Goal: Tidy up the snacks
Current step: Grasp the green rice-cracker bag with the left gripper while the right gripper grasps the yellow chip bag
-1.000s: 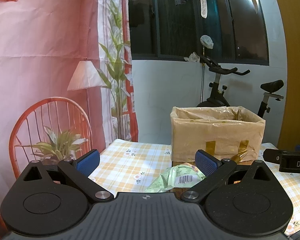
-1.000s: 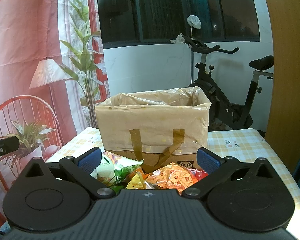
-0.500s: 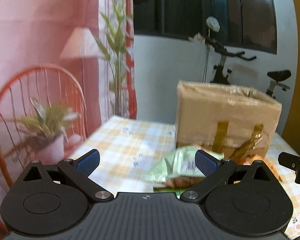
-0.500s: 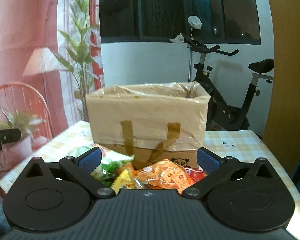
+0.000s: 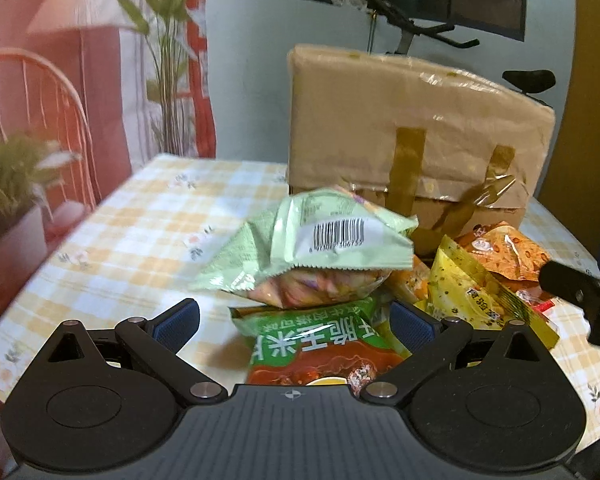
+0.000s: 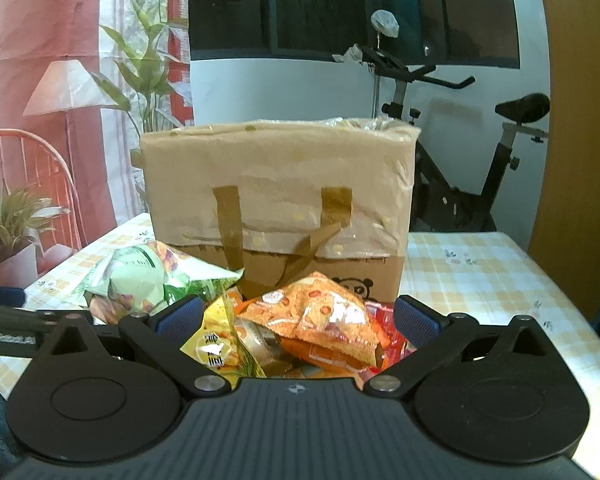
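A heap of snack packets lies on the checked tablecloth in front of a cardboard box lined with plastic. In the left wrist view a pale green packet with a barcode tops the heap, above a green and red packet; a yellow packet and an orange packet lie to the right. My left gripper is open just over the green and red packet. My right gripper is open over the orange packet, with the yellow packet by its left finger.
The table has bare cloth left and right of the heap. An exercise bike stands behind the box by the white wall. A potted plant and a red chair stand off the table's left edge.
Both grippers have dropped lower and moved in toward the heap, so the packets now sit between their fingers. Both stayed open.
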`<act>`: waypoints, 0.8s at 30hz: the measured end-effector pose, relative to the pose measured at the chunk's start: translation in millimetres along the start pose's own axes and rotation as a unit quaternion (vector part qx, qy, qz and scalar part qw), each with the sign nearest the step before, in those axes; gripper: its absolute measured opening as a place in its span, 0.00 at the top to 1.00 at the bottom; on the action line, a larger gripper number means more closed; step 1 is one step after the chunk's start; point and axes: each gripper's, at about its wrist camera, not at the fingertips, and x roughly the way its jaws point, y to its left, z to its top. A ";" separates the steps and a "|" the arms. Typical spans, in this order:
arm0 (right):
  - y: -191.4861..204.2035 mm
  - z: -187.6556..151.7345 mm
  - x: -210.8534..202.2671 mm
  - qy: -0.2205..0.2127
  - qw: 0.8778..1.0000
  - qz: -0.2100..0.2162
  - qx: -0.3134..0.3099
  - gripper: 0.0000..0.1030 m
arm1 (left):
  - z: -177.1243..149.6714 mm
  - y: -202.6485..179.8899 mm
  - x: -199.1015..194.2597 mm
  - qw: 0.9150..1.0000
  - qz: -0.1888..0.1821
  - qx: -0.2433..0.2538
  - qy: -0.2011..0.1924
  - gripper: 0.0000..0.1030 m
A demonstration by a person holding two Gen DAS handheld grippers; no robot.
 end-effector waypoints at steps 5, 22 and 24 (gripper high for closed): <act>-4.2 -10.3 6.8 0.008 1.000 0.002 0.009 0.00 | -3.0 5.2 20.3 0.999 0.002 -0.026 0.031 0.01; -0.9 -32.6 14.3 0.017 1.000 0.017 0.005 0.00 | -32.5 -4.0 44.0 0.996 -0.029 0.013 0.083 0.07; -0.7 -34.5 15.0 0.017 1.000 0.018 0.004 0.00 | -35.2 -4.2 42.4 0.996 -0.032 0.018 0.082 0.20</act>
